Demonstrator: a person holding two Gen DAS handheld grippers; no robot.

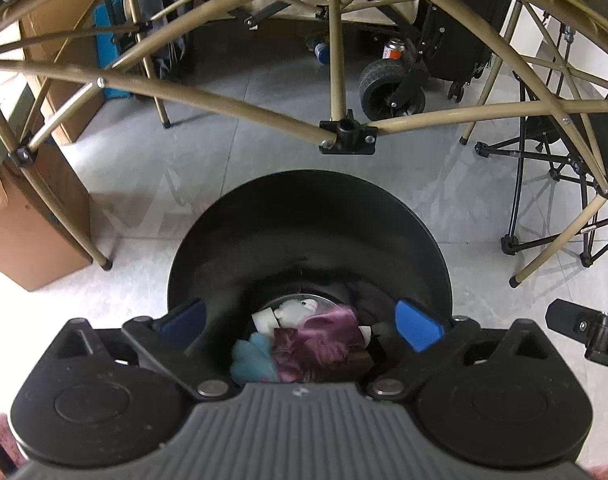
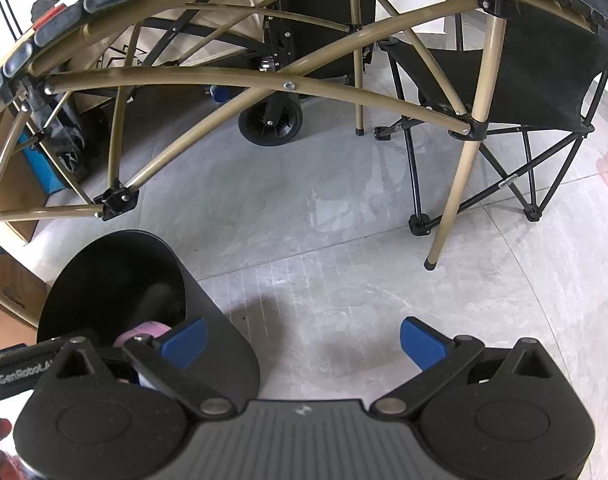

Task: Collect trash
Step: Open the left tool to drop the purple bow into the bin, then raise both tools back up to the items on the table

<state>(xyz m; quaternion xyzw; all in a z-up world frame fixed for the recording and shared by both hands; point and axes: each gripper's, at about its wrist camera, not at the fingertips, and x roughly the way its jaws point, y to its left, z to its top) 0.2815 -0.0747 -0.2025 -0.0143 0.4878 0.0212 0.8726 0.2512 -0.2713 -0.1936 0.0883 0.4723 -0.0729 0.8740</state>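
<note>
A black round trash bin (image 1: 304, 216) stands on the grey tiled floor. My left gripper (image 1: 299, 322) hangs over its mouth, open, with its blue pads wide apart and nothing pressed between them. Down inside the bin lie a purple shiny wrapper (image 1: 320, 340), a light blue crumpled piece (image 1: 251, 354) and white scraps (image 1: 293, 310). In the right wrist view the same bin (image 2: 211, 320) sits at the lower left with a pink piece (image 2: 141, 330) showing inside. My right gripper (image 2: 301, 342) is open over bare floor, to the right of the bin.
A tan folding table frame (image 1: 346, 136) arches over the scene, with legs (image 2: 452, 196) on the floor. A black folding chair (image 2: 544, 80) stands at the right, a wheeled cart (image 1: 388, 88) behind, and cardboard boxes (image 1: 27, 224) at the left.
</note>
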